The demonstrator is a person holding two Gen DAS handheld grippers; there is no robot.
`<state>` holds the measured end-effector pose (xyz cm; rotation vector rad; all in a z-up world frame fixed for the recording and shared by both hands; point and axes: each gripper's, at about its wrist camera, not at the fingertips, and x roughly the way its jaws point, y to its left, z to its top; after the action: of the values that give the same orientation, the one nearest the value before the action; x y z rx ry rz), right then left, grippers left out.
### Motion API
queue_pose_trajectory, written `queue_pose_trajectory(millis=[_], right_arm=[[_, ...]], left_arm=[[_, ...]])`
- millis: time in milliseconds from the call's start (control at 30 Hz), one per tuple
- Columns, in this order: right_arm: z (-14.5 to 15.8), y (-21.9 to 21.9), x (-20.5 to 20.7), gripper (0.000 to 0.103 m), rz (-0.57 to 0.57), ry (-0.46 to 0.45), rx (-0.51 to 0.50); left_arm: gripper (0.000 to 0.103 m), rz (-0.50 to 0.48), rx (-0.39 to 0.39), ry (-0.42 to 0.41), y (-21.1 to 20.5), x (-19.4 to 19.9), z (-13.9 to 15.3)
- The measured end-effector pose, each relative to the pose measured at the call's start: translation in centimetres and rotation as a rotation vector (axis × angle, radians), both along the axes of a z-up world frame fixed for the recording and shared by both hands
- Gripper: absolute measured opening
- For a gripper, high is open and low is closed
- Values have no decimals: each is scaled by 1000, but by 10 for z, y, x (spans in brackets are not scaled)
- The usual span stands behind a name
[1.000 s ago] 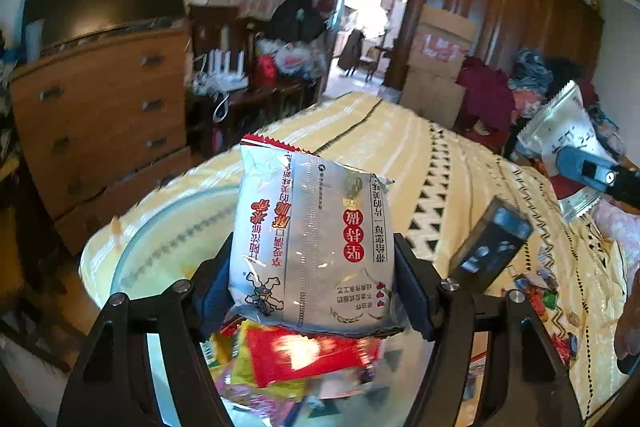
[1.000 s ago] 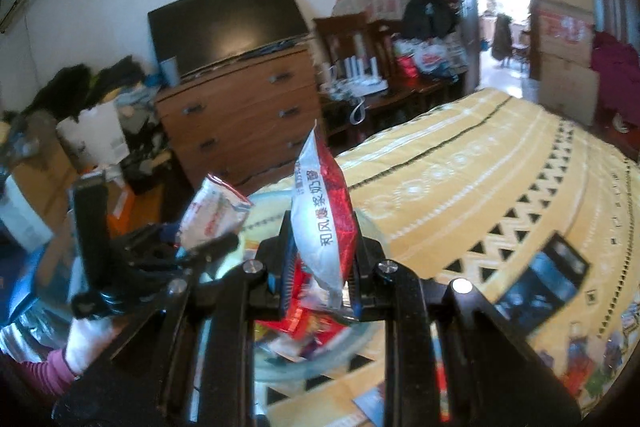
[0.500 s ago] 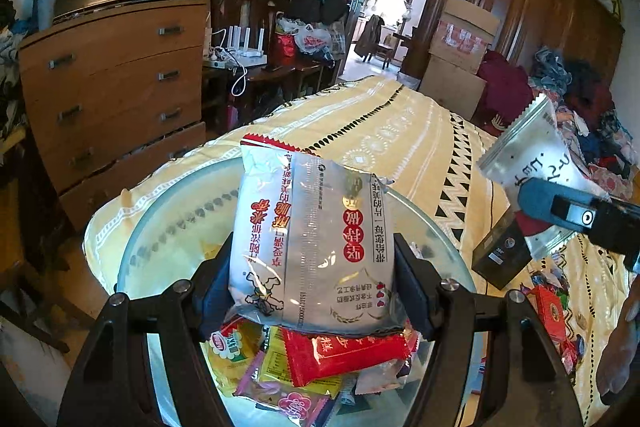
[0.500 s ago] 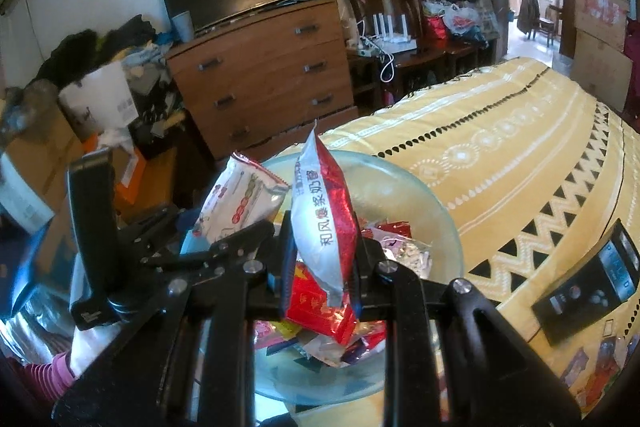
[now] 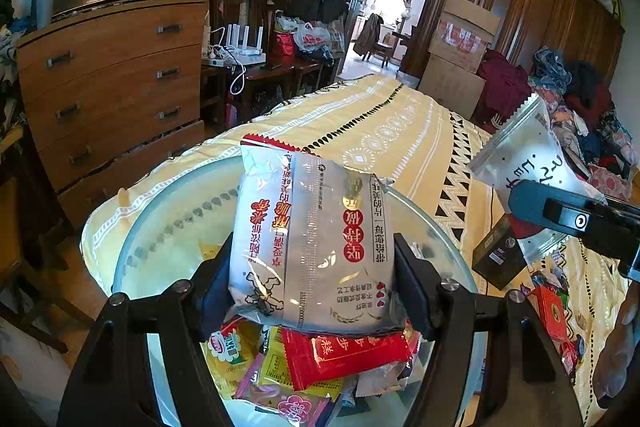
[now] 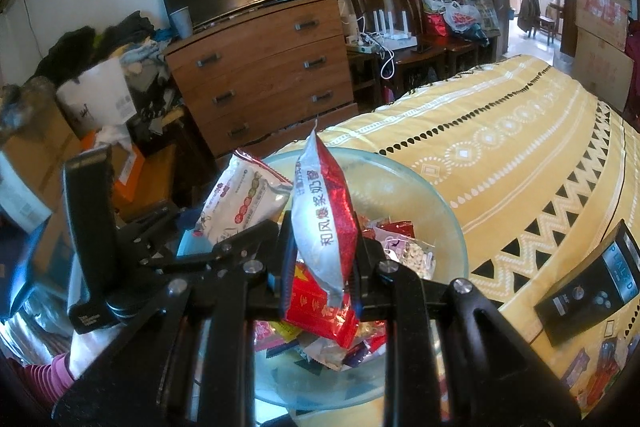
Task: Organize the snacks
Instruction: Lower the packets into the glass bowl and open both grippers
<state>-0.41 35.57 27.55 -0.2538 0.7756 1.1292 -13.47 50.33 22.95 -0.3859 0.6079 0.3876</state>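
A white and red rice cracker packet (image 5: 312, 247) is pinched flat between the pads of the left gripper (image 5: 312, 267), above the glass bowl (image 5: 168, 227) with small snack packets (image 5: 344, 355) on the yellow bedspread (image 5: 400, 131). To the right, a silver and red snack pouch (image 6: 324, 223) is clamped edge-on in the right gripper (image 6: 322, 267), apparently over the same bowl. A black box (image 6: 592, 279) is seen on the bedspread, further right.

Both wrist views look down, close over the glass bowl (image 5: 168, 223) (image 6: 440, 211) – shared – from opposite sides.
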Motion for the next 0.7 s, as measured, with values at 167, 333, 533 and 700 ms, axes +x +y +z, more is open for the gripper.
queue_pose_trajectory(millis=[167, 333, 533, 700], right_arm=[[-3, 1, 2, 24, -6, 6, -3], [-5, 4, 3, 24, -6, 8, -7], [-5, 4, 2, 24, -7, 9, -6], [-5, 4, 2, 24, -6, 8, -7]], left_arm=[[72, -2, 2, 7, -4, 4, -4], [72, -3, 0, 7, -5, 7, -5], [72, -2, 1, 8, -5, 6, -5], [72, -2, 1, 8, -4, 6, -5]])
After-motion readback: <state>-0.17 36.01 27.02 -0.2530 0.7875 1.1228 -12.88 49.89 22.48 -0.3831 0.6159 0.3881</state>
